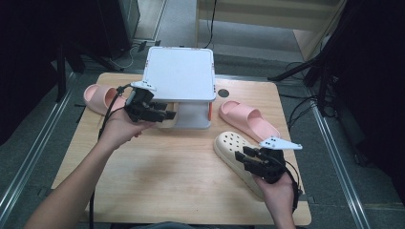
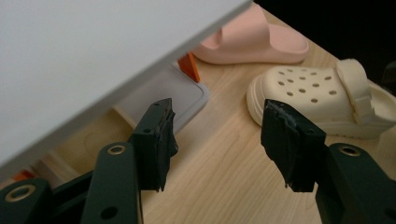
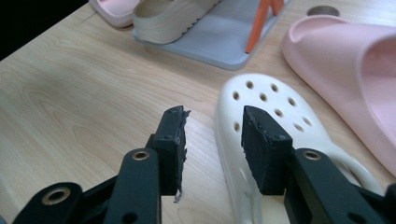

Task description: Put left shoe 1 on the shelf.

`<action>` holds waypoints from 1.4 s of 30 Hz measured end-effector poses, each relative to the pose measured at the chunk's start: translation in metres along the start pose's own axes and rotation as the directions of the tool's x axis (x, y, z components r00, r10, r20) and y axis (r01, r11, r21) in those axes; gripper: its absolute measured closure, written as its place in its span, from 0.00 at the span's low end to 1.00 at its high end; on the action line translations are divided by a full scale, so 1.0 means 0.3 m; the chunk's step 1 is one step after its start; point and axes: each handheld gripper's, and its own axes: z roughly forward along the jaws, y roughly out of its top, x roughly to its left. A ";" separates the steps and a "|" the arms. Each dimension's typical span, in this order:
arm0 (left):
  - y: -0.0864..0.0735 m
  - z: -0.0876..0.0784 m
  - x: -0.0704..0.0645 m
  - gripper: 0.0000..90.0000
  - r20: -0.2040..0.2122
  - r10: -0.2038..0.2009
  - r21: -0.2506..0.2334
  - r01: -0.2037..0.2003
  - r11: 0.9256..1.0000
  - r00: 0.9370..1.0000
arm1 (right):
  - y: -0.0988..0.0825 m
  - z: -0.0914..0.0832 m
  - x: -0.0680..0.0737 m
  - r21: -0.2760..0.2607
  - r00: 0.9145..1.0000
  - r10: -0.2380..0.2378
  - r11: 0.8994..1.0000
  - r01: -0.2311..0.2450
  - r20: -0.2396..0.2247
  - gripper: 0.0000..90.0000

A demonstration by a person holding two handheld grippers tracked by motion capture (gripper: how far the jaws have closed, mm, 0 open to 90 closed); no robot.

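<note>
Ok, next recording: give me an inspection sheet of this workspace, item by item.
Surface: light wooden table, with a round hole at its far edge.
Job's things: cream perforated foam clog by the right claw; a second cream clog on the low shelf of the white two-tier shoe rack.
Clutter: pink foam slide right of the rack, another pink slide to its left.
Grippers: left claw open, empty, near the rack; right claw open at the clog's toe, not pressing it.
Cables: black gripper leads; loose wires on the floor.
Surroundings: dark stands, grey floor.
</note>
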 end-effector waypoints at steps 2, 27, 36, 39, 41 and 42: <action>-0.017 0.021 -0.016 0.49 0.004 0.007 0.013 -0.008 1.000 1.000 | -0.015 -0.020 -0.008 -0.005 1.000 0.010 1.000 -0.010 0.014 0.66; -0.121 0.089 -0.048 0.62 0.044 0.041 0.060 -0.044 0.997 0.998 | -0.077 0.129 -0.063 0.191 0.995 0.097 0.976 -0.102 0.037 0.87; -0.157 0.078 -0.058 0.64 0.047 0.022 0.074 -0.026 0.997 0.999 | -0.003 0.143 0.028 0.131 0.996 0.076 0.989 -0.071 -0.036 0.87; -0.174 0.065 -0.059 0.65 0.044 0.014 0.073 -0.017 0.997 0.999 | 0.022 0.187 0.079 0.142 0.995 0.052 0.989 -0.041 -0.080 0.87; -0.187 0.056 -0.057 0.66 0.042 0.004 0.068 -0.006 0.998 0.999 | 0.035 0.222 0.111 0.156 0.994 0.037 0.987 -0.021 -0.102 0.87; -0.193 0.052 -0.055 0.66 0.040 0.000 0.067 -0.002 0.998 0.999 | 0.040 0.239 0.125 0.167 0.993 0.031 0.986 -0.012 -0.110 0.87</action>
